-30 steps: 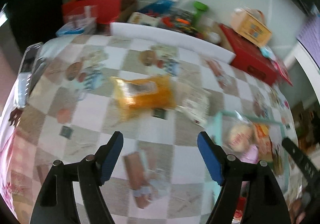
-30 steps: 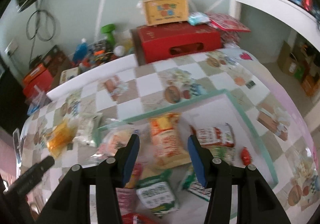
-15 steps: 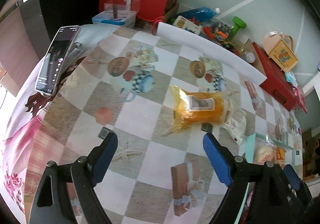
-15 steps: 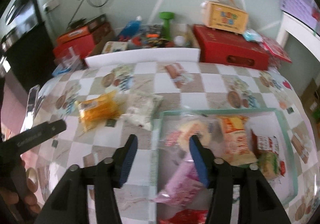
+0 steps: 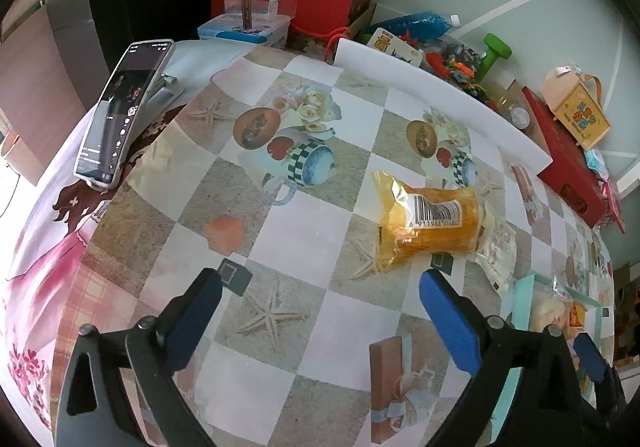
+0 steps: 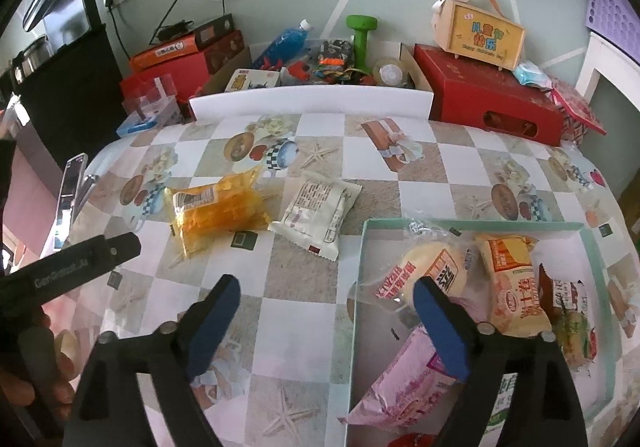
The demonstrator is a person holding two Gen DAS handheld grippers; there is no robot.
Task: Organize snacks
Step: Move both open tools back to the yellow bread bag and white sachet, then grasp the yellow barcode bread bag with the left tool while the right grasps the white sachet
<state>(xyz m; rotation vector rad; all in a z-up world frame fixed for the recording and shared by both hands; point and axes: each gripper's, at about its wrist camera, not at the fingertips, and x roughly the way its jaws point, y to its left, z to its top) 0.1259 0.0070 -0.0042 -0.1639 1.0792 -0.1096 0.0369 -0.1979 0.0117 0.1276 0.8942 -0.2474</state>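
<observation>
An orange snack packet (image 5: pixel 430 225) (image 6: pixel 218 209) and a white snack packet (image 6: pixel 318 213) (image 5: pixel 498 251) lie side by side on the checked tablecloth. A mint-rimmed tray (image 6: pixel 472 224) at the right holds several snack packets. My left gripper (image 5: pixel 316 289) is open and empty, a little short of the orange packet. My right gripper (image 6: pixel 326 293) is open and empty, above the cloth near the tray's left edge, short of the white packet.
A phone (image 5: pixel 124 113) leans on a stand at the table's left edge. A white board (image 6: pixel 310 101) lines the far edge, with red boxes (image 6: pixel 492 103), a green dumbbell (image 6: pixel 360 37) and a blue bottle (image 6: pixel 286 41) behind it.
The right gripper has swung left from over the tray toward the two loose packets. The left gripper has pulled back and turned left, so the orange packet now sits to its right.
</observation>
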